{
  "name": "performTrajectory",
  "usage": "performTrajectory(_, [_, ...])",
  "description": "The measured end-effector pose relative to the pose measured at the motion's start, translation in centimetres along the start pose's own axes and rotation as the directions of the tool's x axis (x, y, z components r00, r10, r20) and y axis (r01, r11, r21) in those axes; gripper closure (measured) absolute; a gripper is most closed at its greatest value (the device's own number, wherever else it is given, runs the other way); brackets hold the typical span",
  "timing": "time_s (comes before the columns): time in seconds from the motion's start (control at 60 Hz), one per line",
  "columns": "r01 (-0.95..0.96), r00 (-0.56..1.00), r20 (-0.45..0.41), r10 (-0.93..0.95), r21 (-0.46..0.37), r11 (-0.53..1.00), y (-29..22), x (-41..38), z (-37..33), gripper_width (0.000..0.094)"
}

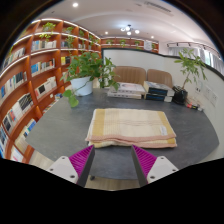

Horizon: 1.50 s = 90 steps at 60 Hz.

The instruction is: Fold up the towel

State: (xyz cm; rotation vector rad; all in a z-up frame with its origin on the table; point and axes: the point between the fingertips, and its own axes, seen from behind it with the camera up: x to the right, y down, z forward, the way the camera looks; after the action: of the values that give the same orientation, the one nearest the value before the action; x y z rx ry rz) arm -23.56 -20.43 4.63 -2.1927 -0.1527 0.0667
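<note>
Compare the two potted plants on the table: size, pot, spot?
The left plant is bushy, in a white pot, standing before the bookshelves. The right plant is taller and thinner, in a dark pot, at the table's far right end. Both stand upright, well beyond the folded towel. The claw is open, just short of the towel.

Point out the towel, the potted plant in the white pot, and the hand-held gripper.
towel [131, 127], gripper view, middle of its folded top face.
potted plant [83, 86], gripper view, on the white pot.
hand-held gripper [113, 160], gripper view, midway between its open fingertips, just short of the towel.
</note>
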Motion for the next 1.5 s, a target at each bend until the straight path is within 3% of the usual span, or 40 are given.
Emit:
performTrajectory(0.217, [0.021, 0.999, 0.032, -0.021, -0.021, 1.0, -3.7, -7.0, 8.9, 0.0205])
performTrajectory(0.45, [0.061, 0.997, -0.042, -0.066, -0.109, 0.992, -4.0, -6.7, 15.2, 0.0241])
performTrajectory(0.567, [0.006, 0.998, -0.066, -0.012, -0.082, 0.997, -4.3, -6.2, 15.9, 0.0416])
performTrajectory(0.633, [0.001, 0.995, -0.098, -0.008, -0.078, 0.997, -4.3, -5.3, 15.7, 0.0562])
performTrajectory(0.717, [-0.007, 0.995, -0.1, -0.003, -0.094, 0.996, -4.2, -5.2, 15.8, 0.0609])
performTrajectory(0.767, [0.015, 0.99, -0.141, -0.032, -0.118, 0.993, -4.2, -4.1, 15.8, 0.0822])
performTrajectory(0.783, [0.044, 0.987, -0.145, -0.063, -0.126, 0.991, -4.2, -3.9, 15.7, 0.0848])
performTrajectory(0.983, [0.073, 0.994, -0.069, -0.087, -0.18, 0.981, -4.1, -4.1, 15.6, 0.0859])
performTrajectory(1.083, [0.02, 1.0, -0.015, -0.023, -0.133, 0.991, -7.1, -3.3, 14.1, 0.0859])
performTrajectory(1.25, [0.048, 0.997, -0.067, -0.049, -0.01, 0.999, -14.7, 5.6, 9.4, 0.086])
performTrajectory(1.383, [0.051, 0.991, -0.123, -0.049, 0.013, 0.999, -16.1, 14.8, 7.2, 0.0858])
performTrajectory(1.45, [0.014, 0.99, -0.138, -0.014, -0.003, 1.0, -14.6, 18.9, 7.4, 0.0806])
performTrajectory(1.5, [-0.005, 0.989, -0.148, 0.002, -0.018, 1.0, -13.0, 21.6, 7.6, 0.069])
